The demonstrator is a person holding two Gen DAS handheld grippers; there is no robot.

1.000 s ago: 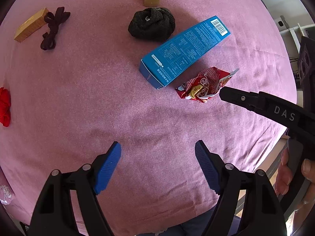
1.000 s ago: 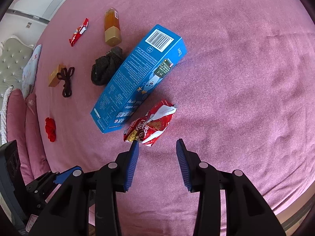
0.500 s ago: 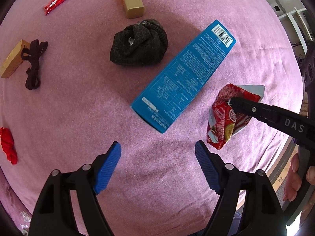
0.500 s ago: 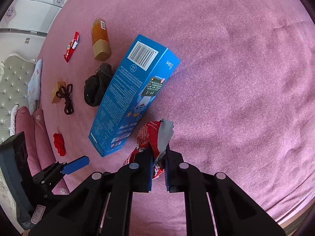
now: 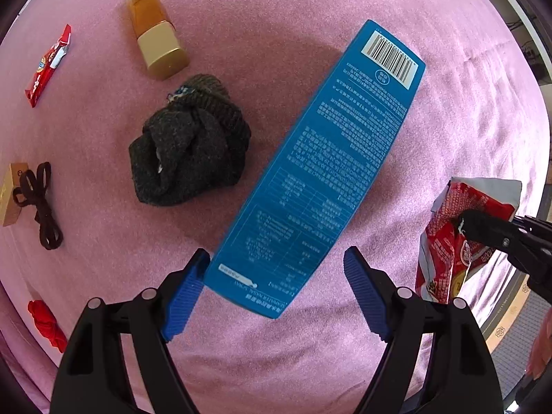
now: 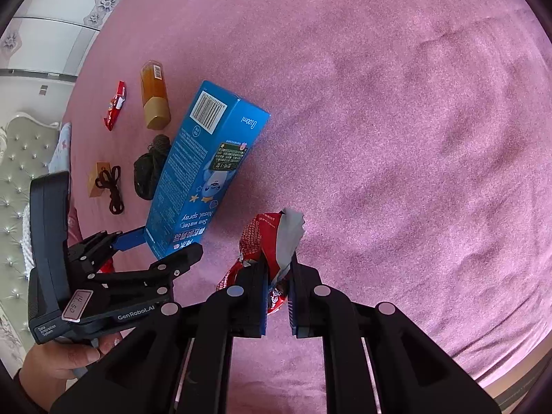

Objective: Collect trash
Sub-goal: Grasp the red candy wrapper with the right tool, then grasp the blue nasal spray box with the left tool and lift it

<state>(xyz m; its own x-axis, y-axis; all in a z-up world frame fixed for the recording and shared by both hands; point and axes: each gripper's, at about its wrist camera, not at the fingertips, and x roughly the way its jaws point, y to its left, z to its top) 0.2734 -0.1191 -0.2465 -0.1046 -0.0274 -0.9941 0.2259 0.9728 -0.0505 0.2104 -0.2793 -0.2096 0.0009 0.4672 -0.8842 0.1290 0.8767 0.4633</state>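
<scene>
Trash is split between your two hands here. Your right gripper point(image 6: 277, 293) is clamped tight on the red snack wrapper point(image 6: 272, 241), which hangs crumpled from the pads off to the right of the blue carton's point(image 5: 321, 172) near end; pinching it by the torn top makes sense, since a limp foil bag gives no other firm edge. Your left gripper point(image 5: 276, 289) points straight down with its jaws wide and nothing in them, the near end of the blue carton lying between the blue pads but not pressed by either. That spread suits the carton's broad face, and I judge it your next pick. Beyond the carton's left side lie a dark knitted bundle point(image 5: 189, 151), an amber bottle with a gold cap point(image 5: 155, 41), a small red candy wrapper point(image 5: 48, 65), a brown lace point(image 5: 39, 203) across a little tan box point(image 5: 8, 193), and a red scrap point(image 5: 45, 321), all on the pink cover point(image 5: 276, 0).

A second ago the wrapper lay on the cover beside the carton with your right jaws open short of it; they have since closed on it. Your left gripper hung well short of the carton then and now straddles its end.
</scene>
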